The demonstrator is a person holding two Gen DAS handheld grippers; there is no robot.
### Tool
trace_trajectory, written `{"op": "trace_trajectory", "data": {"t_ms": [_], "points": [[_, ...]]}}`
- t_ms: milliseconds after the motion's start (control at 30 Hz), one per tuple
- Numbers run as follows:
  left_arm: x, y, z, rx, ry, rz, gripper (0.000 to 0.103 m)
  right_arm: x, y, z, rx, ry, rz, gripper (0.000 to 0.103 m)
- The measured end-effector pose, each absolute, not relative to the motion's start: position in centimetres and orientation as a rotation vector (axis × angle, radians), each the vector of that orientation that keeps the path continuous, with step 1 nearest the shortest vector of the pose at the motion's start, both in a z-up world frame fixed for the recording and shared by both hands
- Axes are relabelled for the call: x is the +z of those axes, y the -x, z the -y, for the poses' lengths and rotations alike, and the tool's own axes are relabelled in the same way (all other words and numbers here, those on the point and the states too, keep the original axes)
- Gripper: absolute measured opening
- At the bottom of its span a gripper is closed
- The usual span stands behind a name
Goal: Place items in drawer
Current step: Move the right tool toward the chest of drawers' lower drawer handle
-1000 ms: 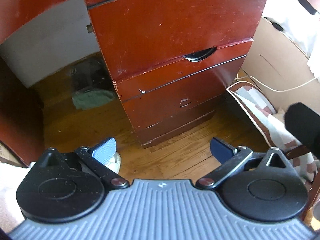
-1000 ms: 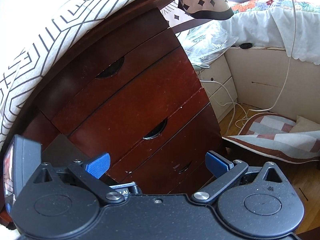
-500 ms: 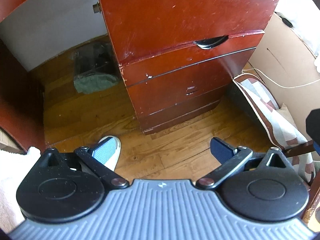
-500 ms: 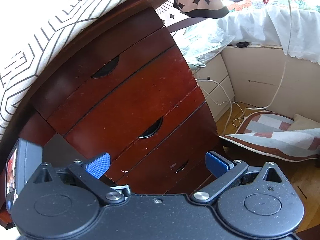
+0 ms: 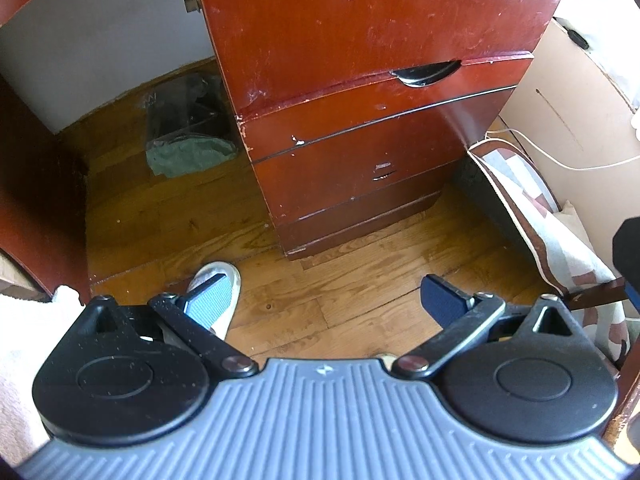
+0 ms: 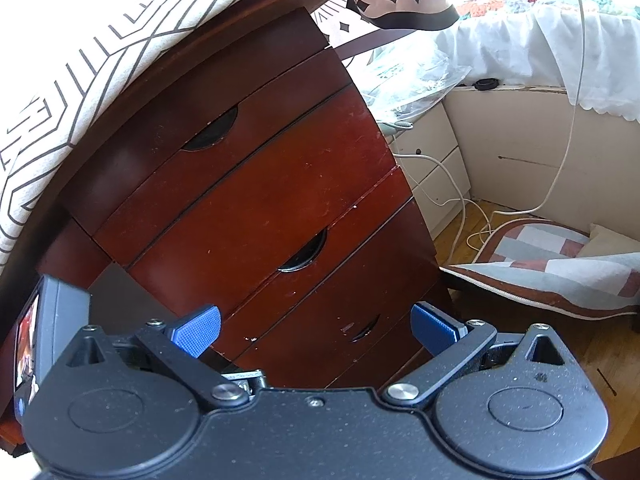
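A dark red wooden drawer chest (image 5: 360, 40) stands ahead in the left wrist view, all drawers shut, with a recessed dark handle (image 5: 426, 73) on one drawer front. It also shows in the right wrist view (image 6: 260, 200), tilted, with handles at the upper (image 6: 212, 134) and middle (image 6: 304, 254) drawers. My left gripper (image 5: 324, 300) is open and empty above the wood floor. My right gripper (image 6: 316, 330) is open and empty in front of the lower drawers. No item for the drawer shows in either gripper.
A clear plastic bag with green cloth (image 5: 188, 132) lies on the floor left of the chest. A patchwork cushion (image 6: 560, 264) and white cables (image 6: 472, 216) lie on the right. A white shoe (image 5: 230, 284) is under the left fingers. A patterned cloth (image 6: 100, 32) drapes over the top.
The left gripper has tilted down and swung so the chest sits higher and more central; more floor and a shoe show. The right gripper has shifted slightly. Both stay open.
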State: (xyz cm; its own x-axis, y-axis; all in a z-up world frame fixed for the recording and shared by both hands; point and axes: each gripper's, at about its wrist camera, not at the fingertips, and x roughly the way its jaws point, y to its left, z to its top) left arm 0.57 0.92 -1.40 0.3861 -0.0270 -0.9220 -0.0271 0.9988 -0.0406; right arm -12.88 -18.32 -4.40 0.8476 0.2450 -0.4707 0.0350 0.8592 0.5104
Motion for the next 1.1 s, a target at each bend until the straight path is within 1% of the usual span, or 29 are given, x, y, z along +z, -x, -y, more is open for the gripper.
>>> {"op": "trace_trajectory", "data": {"t_ms": [433, 733, 1100], "points": [[-1.7, -0.9, -1.5, 0.035, 0.081, -1.195, 0.103, -4.9, 14.0, 18.6, 0.087, -0.545, -0.555, 0.103], [-2.8, -1.0, -2.4, 0.039, 0.119, -1.247, 0.103, -5.5, 14.2, 18.4, 0.063, -0.546, -0.563, 0.103], [-2.6, -1.0, -3.0, 0.049, 0.136, -1.234, 0.103, -6.1, 14.2, 18.6, 0.056, -0.560, -0.580, 0.103]]}}
